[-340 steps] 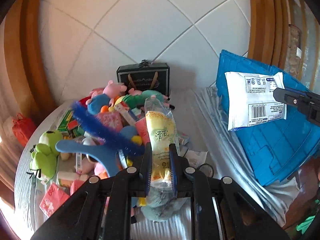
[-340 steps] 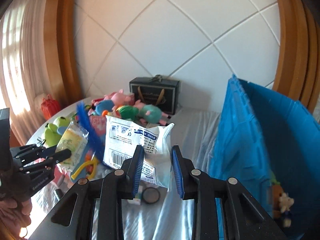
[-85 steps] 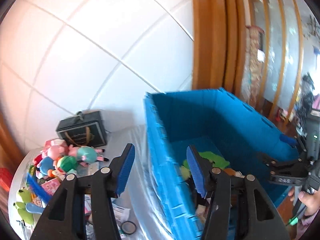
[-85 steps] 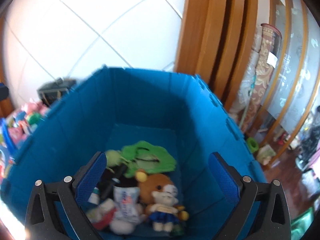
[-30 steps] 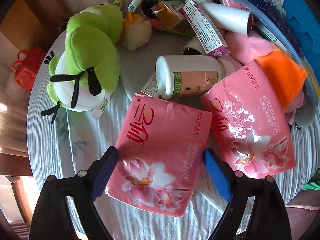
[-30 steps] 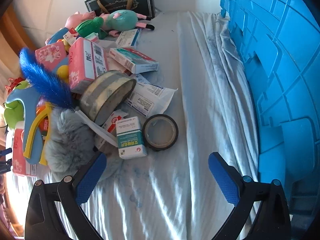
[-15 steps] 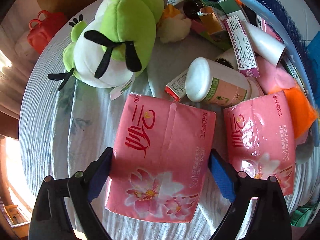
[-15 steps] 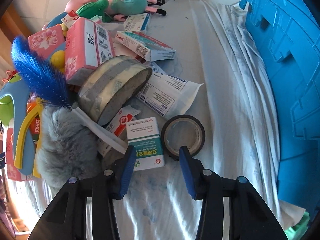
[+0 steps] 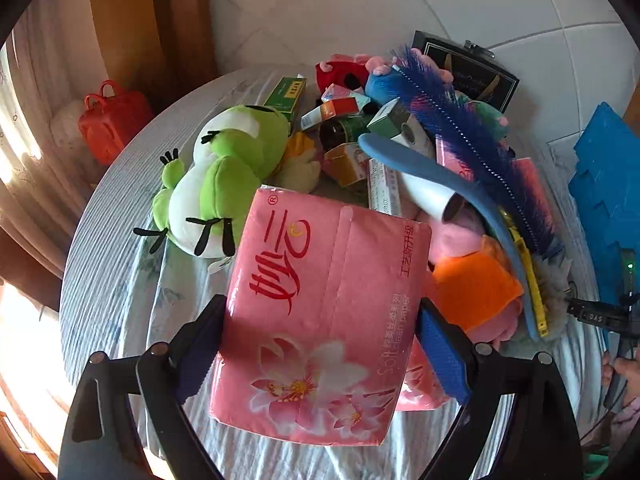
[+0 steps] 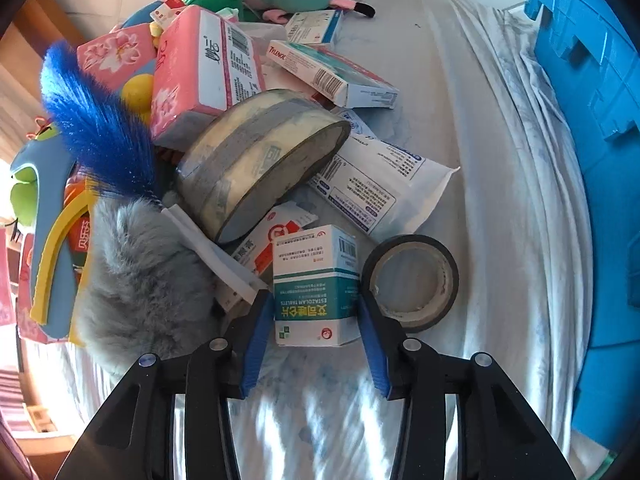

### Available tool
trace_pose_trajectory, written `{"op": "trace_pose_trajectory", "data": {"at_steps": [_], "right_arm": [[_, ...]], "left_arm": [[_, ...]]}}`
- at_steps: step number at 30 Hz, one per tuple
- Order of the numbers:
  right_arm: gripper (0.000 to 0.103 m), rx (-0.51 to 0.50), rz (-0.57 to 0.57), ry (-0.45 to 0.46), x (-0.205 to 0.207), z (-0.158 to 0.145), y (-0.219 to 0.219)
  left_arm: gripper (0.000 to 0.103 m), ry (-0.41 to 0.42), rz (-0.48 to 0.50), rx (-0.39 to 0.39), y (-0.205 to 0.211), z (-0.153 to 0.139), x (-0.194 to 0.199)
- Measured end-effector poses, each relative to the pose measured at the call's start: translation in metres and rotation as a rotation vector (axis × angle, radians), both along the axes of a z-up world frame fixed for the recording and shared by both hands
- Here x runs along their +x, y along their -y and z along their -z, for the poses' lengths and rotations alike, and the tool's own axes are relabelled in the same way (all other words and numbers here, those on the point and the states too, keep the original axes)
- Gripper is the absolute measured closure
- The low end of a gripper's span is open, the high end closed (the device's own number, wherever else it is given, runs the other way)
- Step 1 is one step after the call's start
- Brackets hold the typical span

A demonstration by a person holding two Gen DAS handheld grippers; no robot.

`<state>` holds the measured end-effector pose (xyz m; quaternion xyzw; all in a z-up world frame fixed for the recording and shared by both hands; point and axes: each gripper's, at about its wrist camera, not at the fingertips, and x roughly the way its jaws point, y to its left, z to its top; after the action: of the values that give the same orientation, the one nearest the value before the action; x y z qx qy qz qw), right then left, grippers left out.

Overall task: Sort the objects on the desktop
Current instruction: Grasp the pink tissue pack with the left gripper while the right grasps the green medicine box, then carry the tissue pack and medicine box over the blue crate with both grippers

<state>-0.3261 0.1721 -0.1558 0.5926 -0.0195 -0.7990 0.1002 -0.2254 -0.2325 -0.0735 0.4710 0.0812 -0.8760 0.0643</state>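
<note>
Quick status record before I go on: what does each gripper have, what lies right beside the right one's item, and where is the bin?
left gripper: shut on the pink tissue pack, pack raised above the tablecloth
right gripper: shut on the teal-and-white medicine box, box low by the white cloth
beside the box: black tape roll to its right, grey fluffy toy to its left
bin: blue crate at the right edge
still on the table: green frog plush, blue feather duster

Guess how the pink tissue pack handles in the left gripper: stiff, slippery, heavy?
The tissue pack looks soft: it probably gives under the left gripper, clamped at its sides. Its glossy film wrap may be slippery. It is likely light for its bulk, and it sticks far past the pads, so it could sag or twist.
</note>
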Motion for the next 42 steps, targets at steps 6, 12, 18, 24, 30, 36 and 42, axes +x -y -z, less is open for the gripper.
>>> {"op": "trace_pose_trajectory", "data": {"at_steps": [6, 12, 18, 24, 30, 36, 42], "right_arm": [[0.064, 0.014, -0.019, -0.045, 0.012, -0.018, -0.001], [0.064, -0.008, -0.039, -0.166, 0.032, -0.072, -0.005], [0.064, -0.020, -0.041, -0.350, 0.040, -0.148, -0.014], [0.063, 0.025, -0.022, -0.530, 0.052, -0.226, -0.042], [0.064, 0.072, 0.024, -0.649, 0.061, -0.286, -0.085], [0.064, 0.142, 0.100, -0.726, 0.071, -0.337, -0.160], [0.063, 0.250, 0.185, -0.681, 0.051, -0.354, -0.262]], "left_arm": [[0.012, -0.026, 0.001, -0.004, -0.032, -0.012, 0.000], [0.012, -0.065, 0.064, -0.029, -0.072, -0.027, 0.000], [0.012, -0.146, 0.157, -0.042, -0.131, -0.058, -0.011], [0.012, -0.249, 0.293, -0.033, -0.205, -0.107, -0.032], [0.012, -0.318, 0.427, -0.018, -0.286, -0.161, -0.060], [0.012, -0.375, 0.555, 0.013, -0.383, -0.212, -0.084], [0.012, -0.369, 0.686, 0.037, -0.502, -0.248, -0.114]]}}
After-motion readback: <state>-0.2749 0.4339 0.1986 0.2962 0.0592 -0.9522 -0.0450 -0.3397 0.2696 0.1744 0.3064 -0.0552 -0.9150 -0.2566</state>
